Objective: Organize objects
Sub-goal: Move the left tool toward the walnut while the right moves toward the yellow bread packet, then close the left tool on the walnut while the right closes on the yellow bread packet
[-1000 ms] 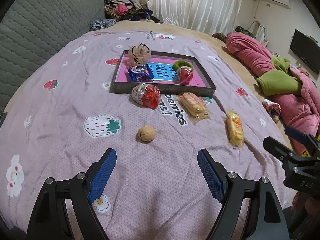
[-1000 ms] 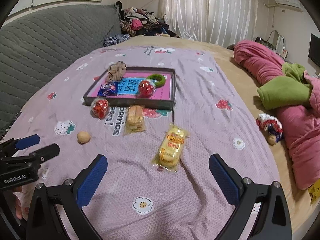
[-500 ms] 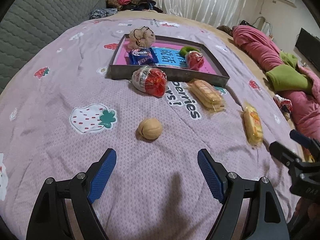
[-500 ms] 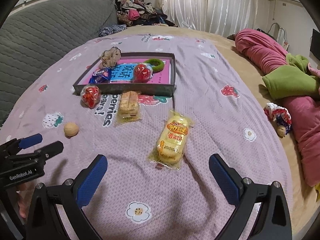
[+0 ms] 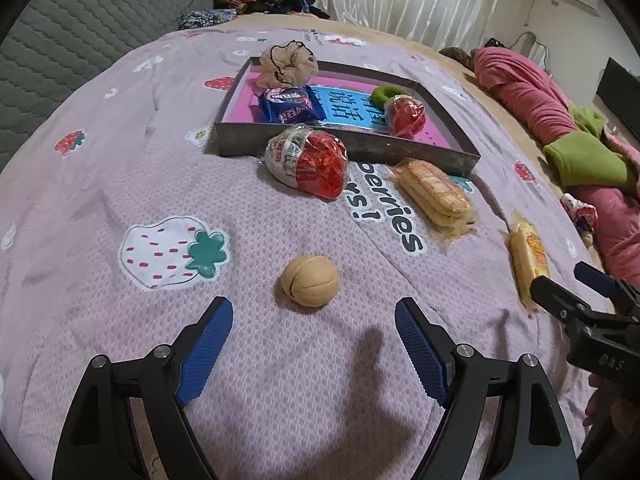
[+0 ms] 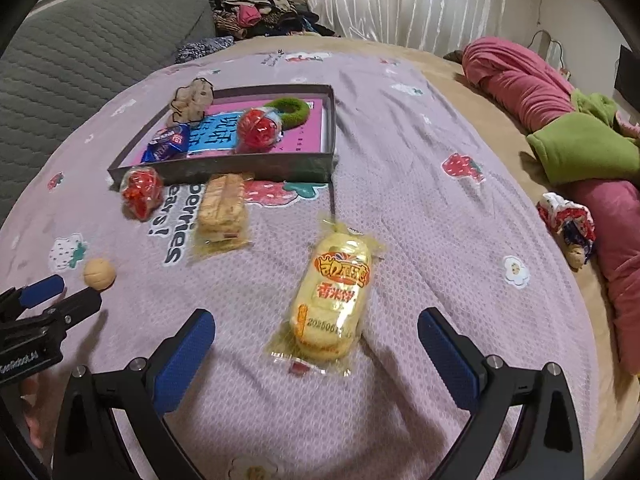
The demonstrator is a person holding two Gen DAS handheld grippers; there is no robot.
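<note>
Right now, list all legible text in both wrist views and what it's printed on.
"berries" and "rs!": bedspread, partly hidden.
"20250613": yellow snack pack, date stamp, last digits unclear; its red Chinese logo is too stylised to read.
"GenRobot.AI": left gripper body, partly cut off.
"DAS": right gripper body.
Blue snack packet, blue card in the tray, red-and-white wrapped snack: print blurred.

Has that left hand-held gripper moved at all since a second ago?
Yes. The left hand-held gripper has come forward and down toward the walnut: the walnut and the tray now look larger and nearer.
</note>
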